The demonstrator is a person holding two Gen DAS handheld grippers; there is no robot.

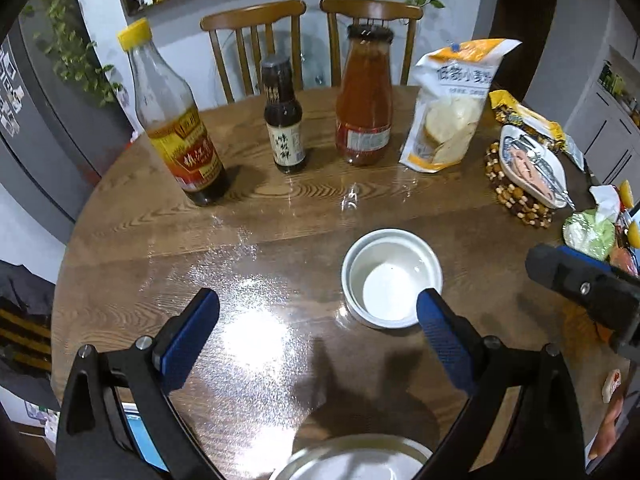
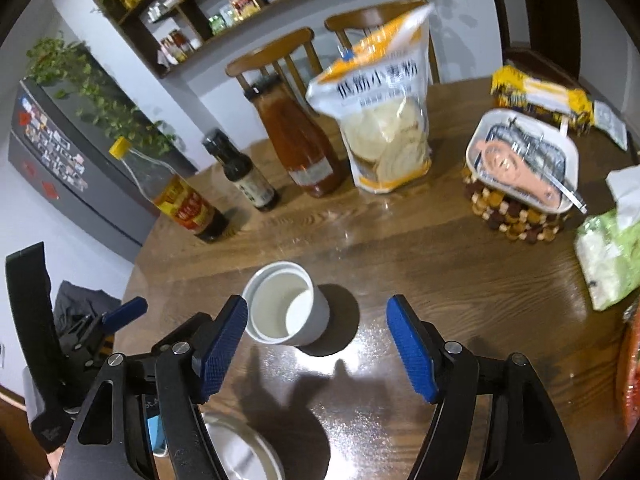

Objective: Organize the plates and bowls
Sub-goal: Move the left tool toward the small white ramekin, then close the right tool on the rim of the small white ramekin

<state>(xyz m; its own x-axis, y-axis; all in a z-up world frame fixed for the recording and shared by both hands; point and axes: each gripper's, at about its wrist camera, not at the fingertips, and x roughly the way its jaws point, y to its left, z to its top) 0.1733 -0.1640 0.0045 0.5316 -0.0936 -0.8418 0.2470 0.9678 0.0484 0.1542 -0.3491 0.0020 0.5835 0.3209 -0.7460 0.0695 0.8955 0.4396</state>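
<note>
A small white bowl [image 1: 392, 278] stands upright on the round wooden table [image 1: 280, 208]; in the right wrist view the bowl [image 2: 285, 303] sits just ahead of the left finger. A white plate [image 1: 352, 460] lies at the near table edge, also low in the right wrist view [image 2: 240, 450]. My left gripper [image 1: 318, 320] is open and empty above the table, its right finger next to the bowl. My right gripper [image 2: 318, 326] is open and empty, hovering just right of the bowl. The right gripper's body shows in the left wrist view [image 1: 580, 284], and the left gripper in the right wrist view [image 2: 80, 340].
At the back stand a vinegar bottle [image 1: 176, 128], a dark sauce bottle [image 1: 282, 120], a red sauce jar [image 1: 364, 100] and a flour bag [image 1: 448, 108]. A white dish with utensils [image 2: 524, 160] sits on a beaded trivet at right, near a tissue pack [image 2: 612, 248].
</note>
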